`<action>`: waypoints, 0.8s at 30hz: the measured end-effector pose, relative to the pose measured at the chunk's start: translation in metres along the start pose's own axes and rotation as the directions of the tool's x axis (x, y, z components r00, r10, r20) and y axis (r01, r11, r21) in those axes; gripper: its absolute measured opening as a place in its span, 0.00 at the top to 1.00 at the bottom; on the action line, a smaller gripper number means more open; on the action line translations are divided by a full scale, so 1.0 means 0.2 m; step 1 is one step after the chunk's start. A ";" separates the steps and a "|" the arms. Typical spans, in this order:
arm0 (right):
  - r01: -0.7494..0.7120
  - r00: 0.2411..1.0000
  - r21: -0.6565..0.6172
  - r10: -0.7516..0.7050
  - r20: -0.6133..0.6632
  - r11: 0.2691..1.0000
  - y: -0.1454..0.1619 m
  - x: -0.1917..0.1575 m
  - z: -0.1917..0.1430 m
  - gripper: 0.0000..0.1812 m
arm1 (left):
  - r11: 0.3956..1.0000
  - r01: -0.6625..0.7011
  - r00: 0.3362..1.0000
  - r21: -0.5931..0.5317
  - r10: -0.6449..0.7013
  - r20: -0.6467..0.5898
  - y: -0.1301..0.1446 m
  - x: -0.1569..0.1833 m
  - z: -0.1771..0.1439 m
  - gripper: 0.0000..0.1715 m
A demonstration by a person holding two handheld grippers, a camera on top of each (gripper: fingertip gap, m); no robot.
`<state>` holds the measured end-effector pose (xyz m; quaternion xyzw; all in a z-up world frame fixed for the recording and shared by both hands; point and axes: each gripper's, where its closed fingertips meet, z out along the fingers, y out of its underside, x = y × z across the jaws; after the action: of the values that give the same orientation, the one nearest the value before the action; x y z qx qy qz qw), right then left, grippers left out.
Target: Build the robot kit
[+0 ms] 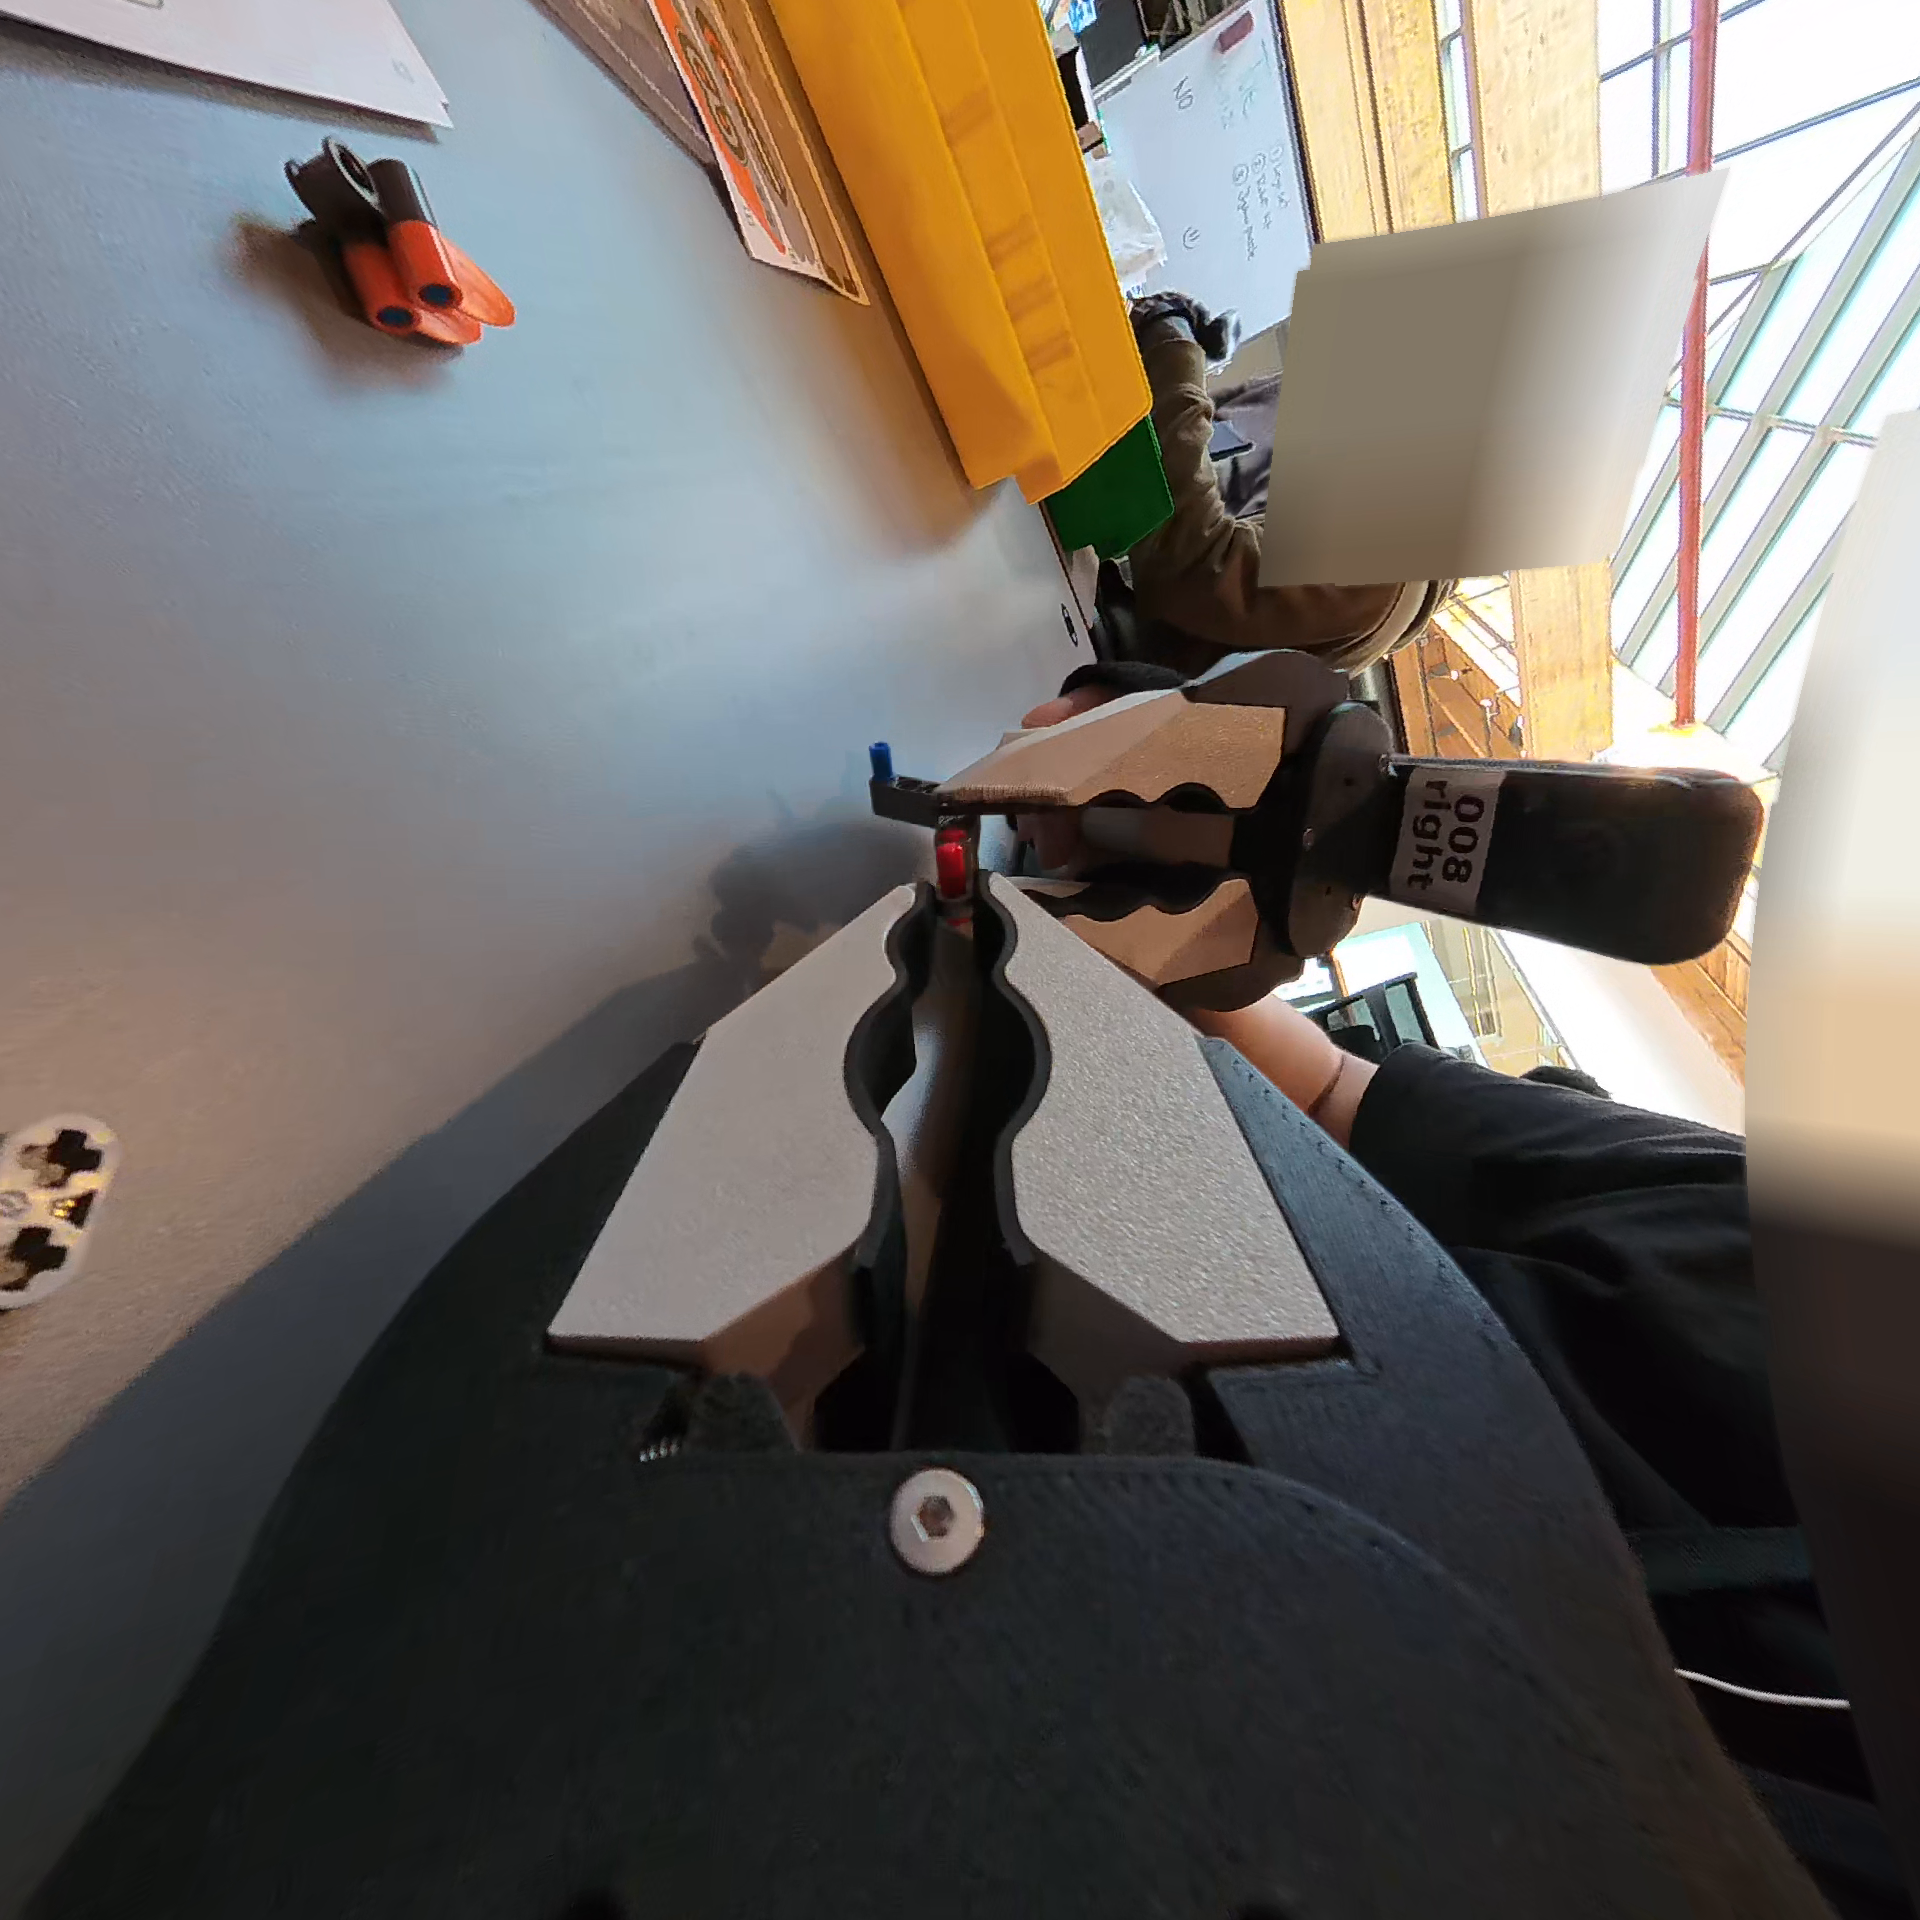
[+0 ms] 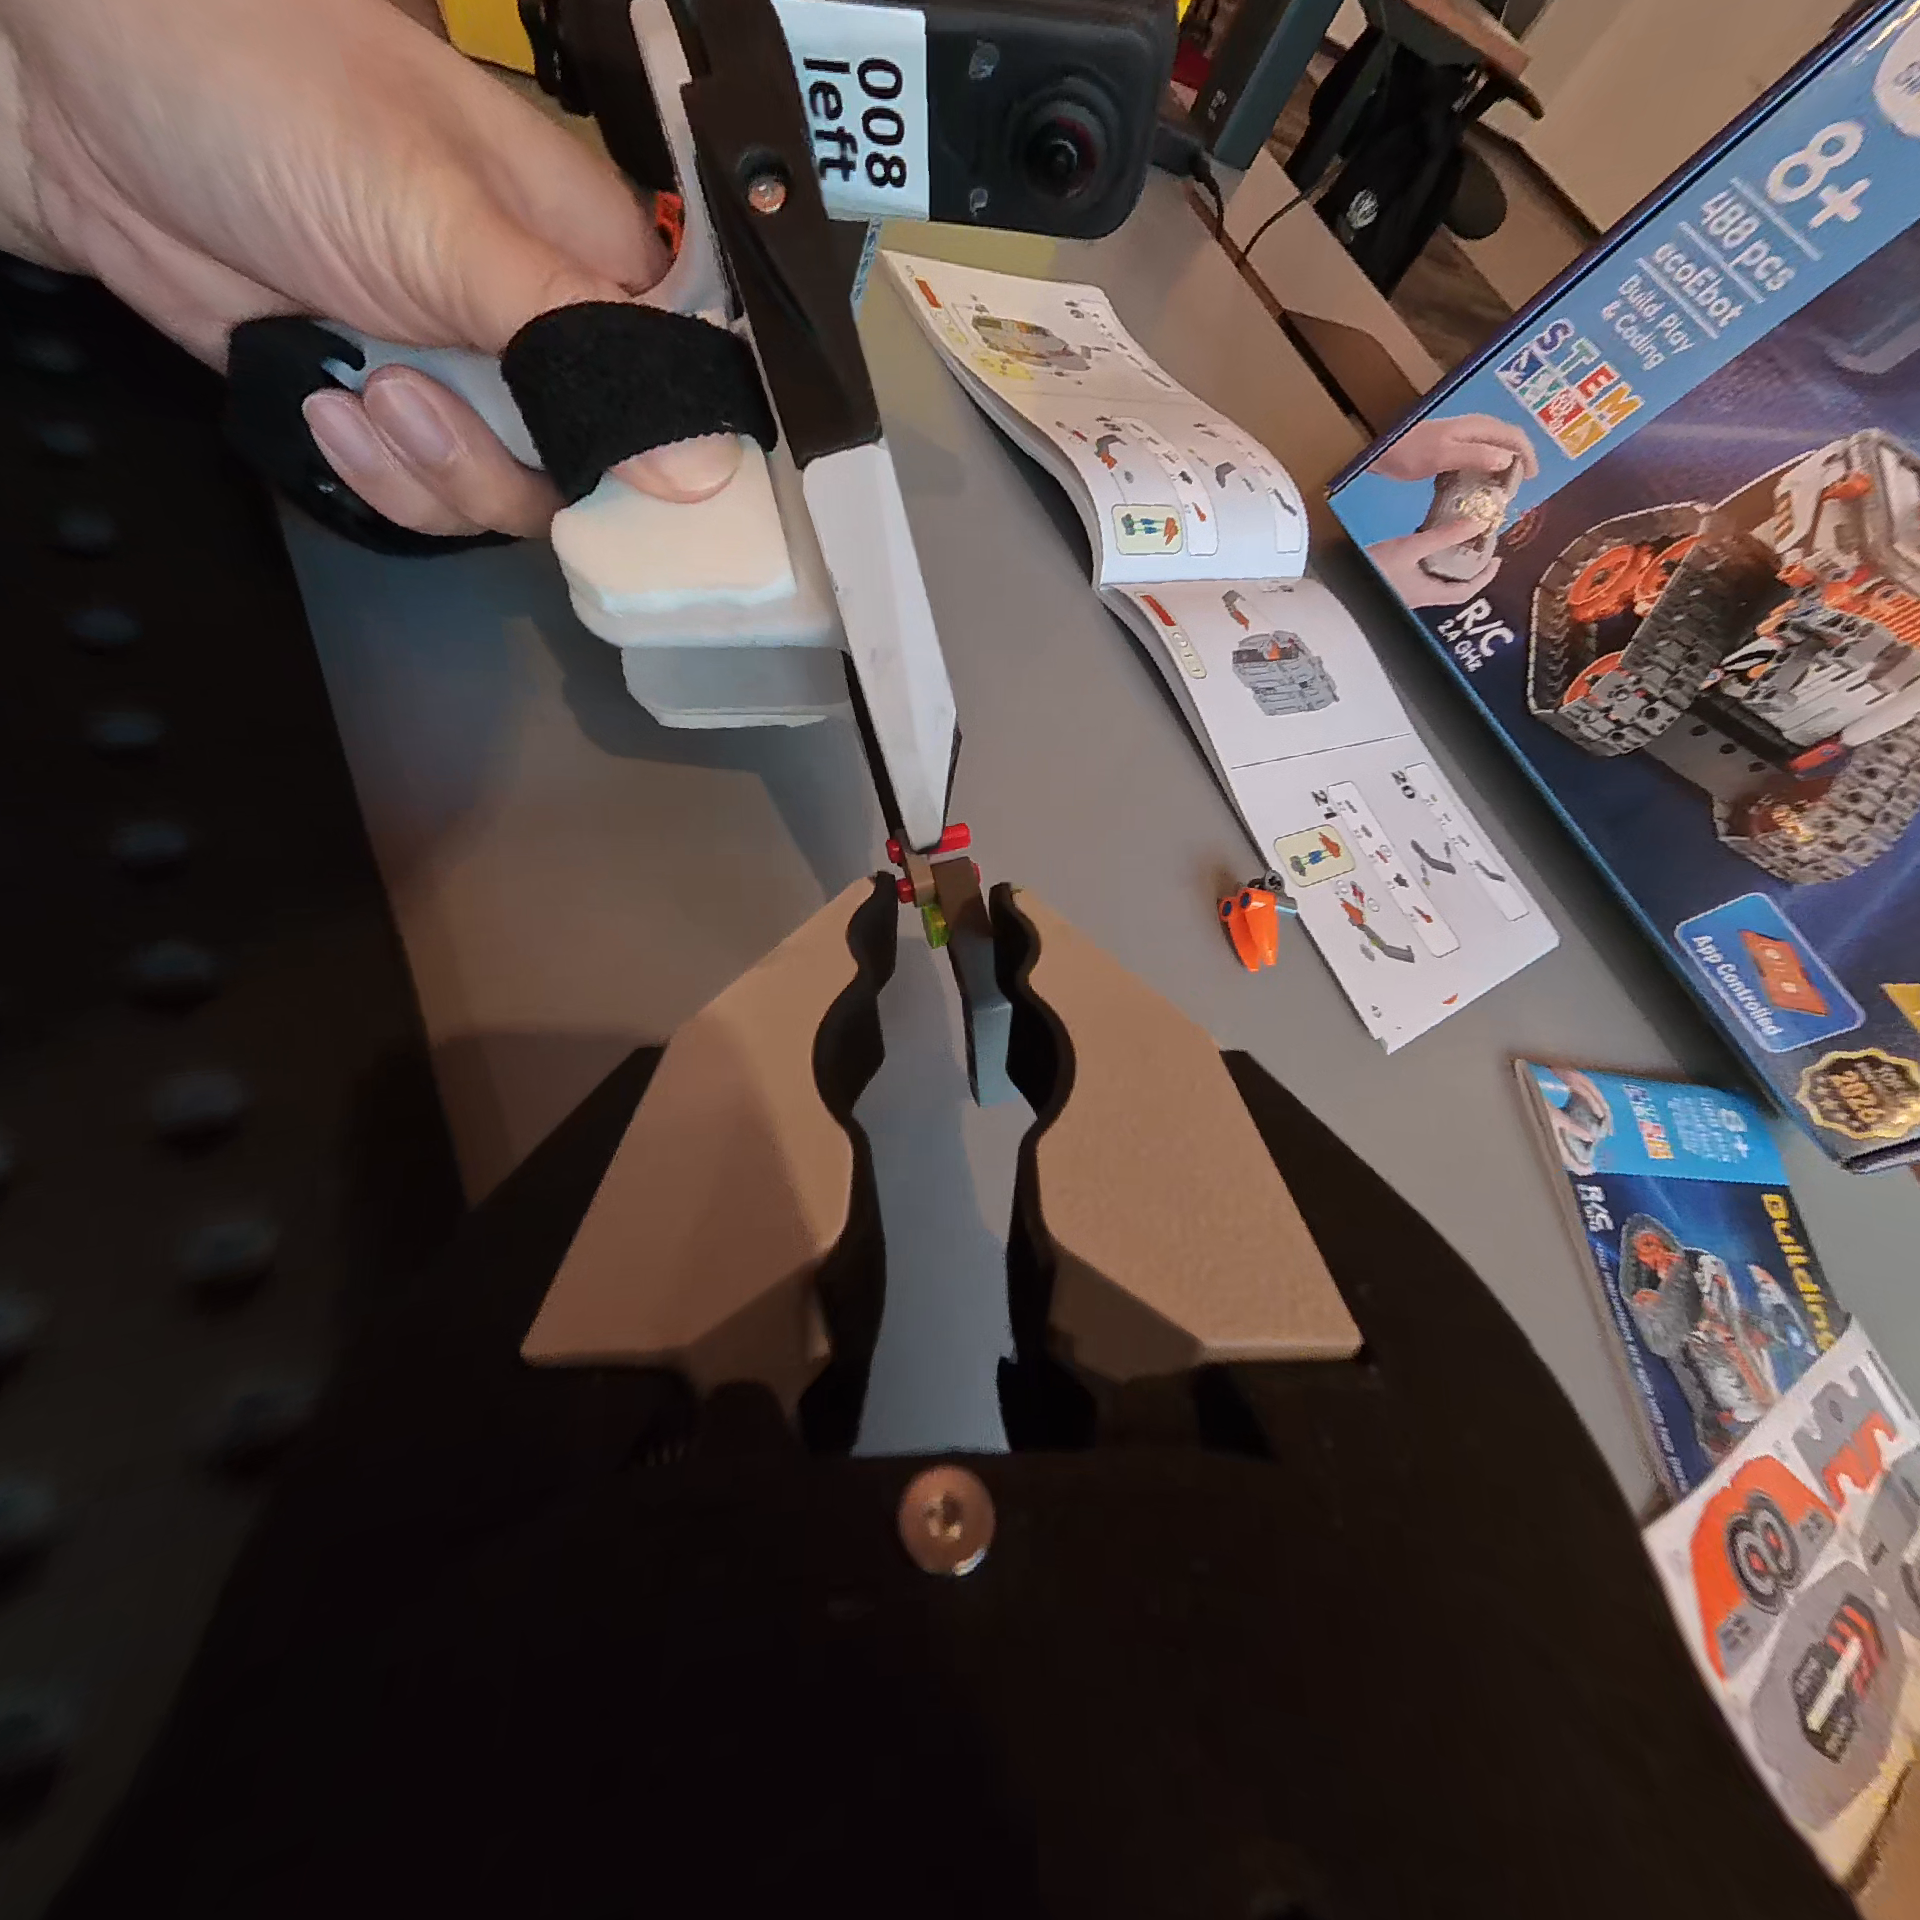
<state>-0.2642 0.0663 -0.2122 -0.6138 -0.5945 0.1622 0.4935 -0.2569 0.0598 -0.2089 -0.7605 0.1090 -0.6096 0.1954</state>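
My left gripper (image 1: 951,899) is shut, its tips pinching a small red pin (image 1: 950,862). In the right wrist view it comes down from above (image 2: 920,821), held by a hand. The pin (image 2: 956,833) sits in a small brown and grey beam assembly (image 2: 989,1029). My right gripper (image 2: 940,899) is shut on that assembly and holds it above the grey table (image 2: 644,831). In the left wrist view the right gripper (image 1: 997,831) enters from the right. The dark beam (image 1: 902,798) with a blue pin (image 1: 881,762) sticks out past its tips.
A small orange and dark part (image 1: 400,249) (image 2: 1252,920) lies on the table. An open instruction booklet (image 2: 1247,644), a blue kit box (image 2: 1714,623), a small leaflet (image 2: 1704,1278) and a sticker sheet (image 2: 1808,1621) lie to the right. Yellow bins (image 1: 966,239) line the far edge. A person (image 1: 1205,540) sits beyond. Only a small space, under 4 cm, lies between the two pairs of fingers.
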 end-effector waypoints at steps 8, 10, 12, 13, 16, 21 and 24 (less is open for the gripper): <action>0.018 1.000 -0.039 -0.017 0.016 0.999 0.03 -0.03 0.01 0.91 | 1.000 -0.006 0.999 -0.028 0.007 0.031 0.03 -0.03 0.01 0.97; -0.001 1.000 -0.060 0.003 0.027 0.998 0.05 -0.03 0.02 0.91 | 0.999 -0.002 0.999 -0.040 0.003 0.039 0.04 -0.04 0.01 0.97; -0.016 0.999 -0.073 0.018 0.029 0.997 0.04 -0.03 0.01 0.91 | 0.999 0.005 1.000 -0.040 -0.004 0.028 0.04 -0.04 0.02 0.97; -0.020 0.999 -0.082 0.022 0.031 0.996 0.05 -0.04 0.02 0.91 | 0.999 0.010 1.000 -0.042 -0.009 0.027 0.04 -0.04 0.02 0.97; 0.000 0.999 -0.117 0.004 0.032 0.993 0.07 -0.05 0.03 0.91 | 0.998 0.031 0.999 -0.054 -0.029 0.036 0.05 -0.06 0.02 0.97; 0.004 1.000 -0.128 0.000 0.031 0.992 0.08 -0.05 0.03 0.92 | 0.997 0.052 0.998 -0.058 -0.050 0.028 0.06 -0.07 0.02 0.97; 0.020 0.999 -0.132 -0.016 0.030 0.991 0.08 -0.05 0.03 0.92 | 0.997 0.042 0.999 -0.065 -0.040 0.030 0.06 -0.07 0.03 0.97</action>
<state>-0.2619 0.0617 -0.2312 -0.6375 -0.6165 0.1267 0.4444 -0.2541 0.0560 -0.2278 -0.7771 0.1103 -0.5988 0.1595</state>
